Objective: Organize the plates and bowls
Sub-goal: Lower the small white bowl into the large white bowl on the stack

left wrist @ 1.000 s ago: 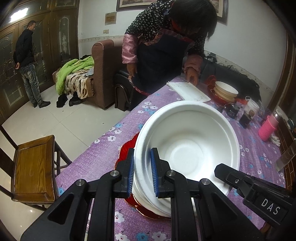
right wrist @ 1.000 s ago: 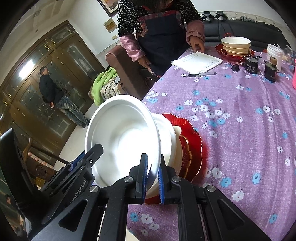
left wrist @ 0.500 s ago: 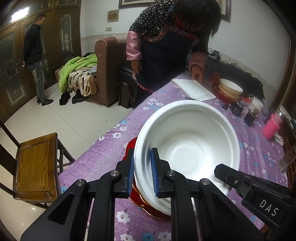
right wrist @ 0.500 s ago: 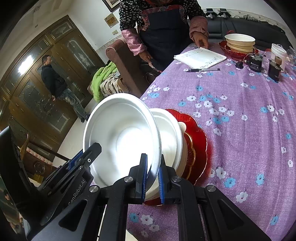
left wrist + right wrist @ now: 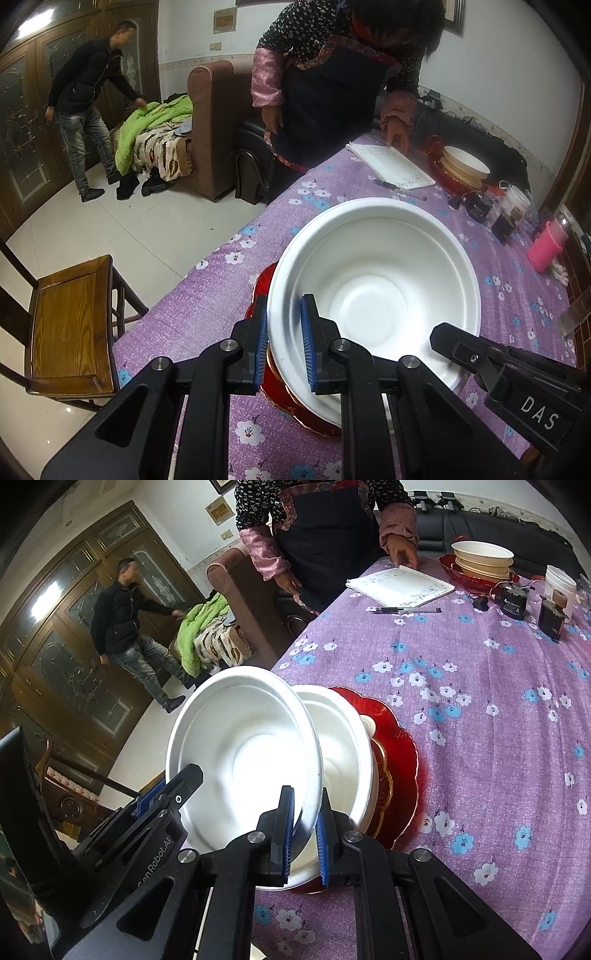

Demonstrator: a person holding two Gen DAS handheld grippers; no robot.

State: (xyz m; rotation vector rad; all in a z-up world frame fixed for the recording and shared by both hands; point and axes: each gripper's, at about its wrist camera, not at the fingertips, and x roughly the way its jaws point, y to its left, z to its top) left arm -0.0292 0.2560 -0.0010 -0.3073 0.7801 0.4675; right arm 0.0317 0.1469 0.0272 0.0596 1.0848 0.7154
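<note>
A white foam bowl [image 5: 373,295] hangs tilted over a stack near the table's front left corner. My left gripper [image 5: 283,317] is shut on its left rim. My right gripper [image 5: 304,805] is shut on the opposite rim of the same bowl [image 5: 243,760]. Just beneath sits a second white bowl [image 5: 340,753], then a cream bowl and red scalloped plates [image 5: 400,753]. The left wrist view shows only the plates' red edge [image 5: 280,398] under the held bowl. Each gripper's tip appears in the other's view, the right gripper [image 5: 454,339] and the left gripper [image 5: 177,786].
At the table's far end a person in an apron [image 5: 332,92] leans over a notebook [image 5: 400,585] with a pen [image 5: 406,610] beside it. Cream bowls on a red plate [image 5: 482,559], small dark boxes, a white cup and a pink bottle [image 5: 546,245] stand beyond. A wooden chair [image 5: 70,321] is left of the table.
Both grippers keep their hold on the white bowl, and it has barely shifted. In the background a man has walked from the wooden doors to the green blanket by the armchair.
</note>
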